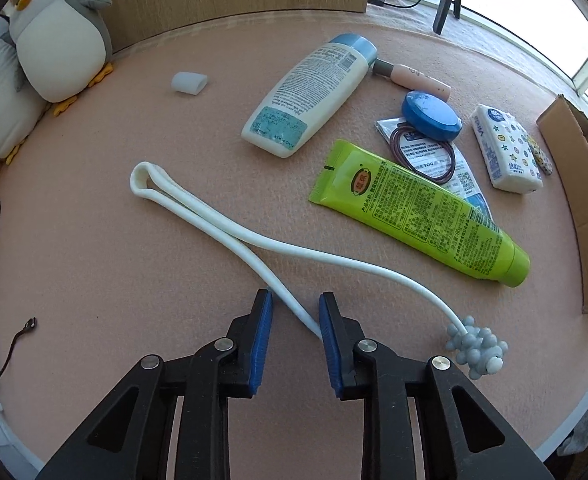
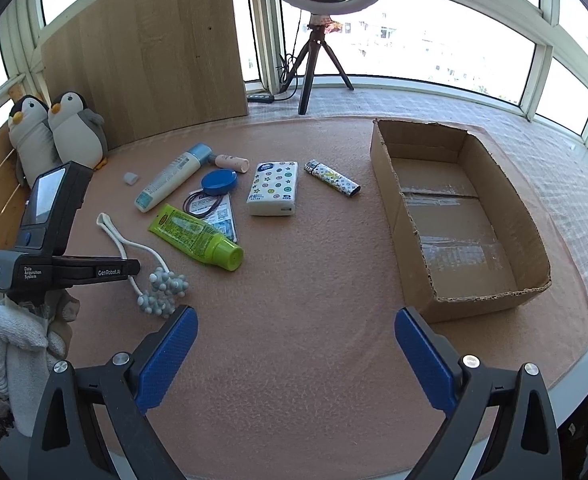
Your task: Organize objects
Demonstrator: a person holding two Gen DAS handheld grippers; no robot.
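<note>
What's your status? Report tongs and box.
Left tongs open, straddling massager cord. Right tongs open, empty. Cardboard box empty; path clear.

black frames, blue ribbed fingers (image 2: 165,356), white knit glove (image 2: 9,344)

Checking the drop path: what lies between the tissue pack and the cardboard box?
Only a patterned lighter lies between the tissue pack and the cardboard box, seen in the right wrist view.

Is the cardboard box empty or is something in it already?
Empty. The right wrist view shows the cardboard box holding only its bare, taped bottom.
</note>
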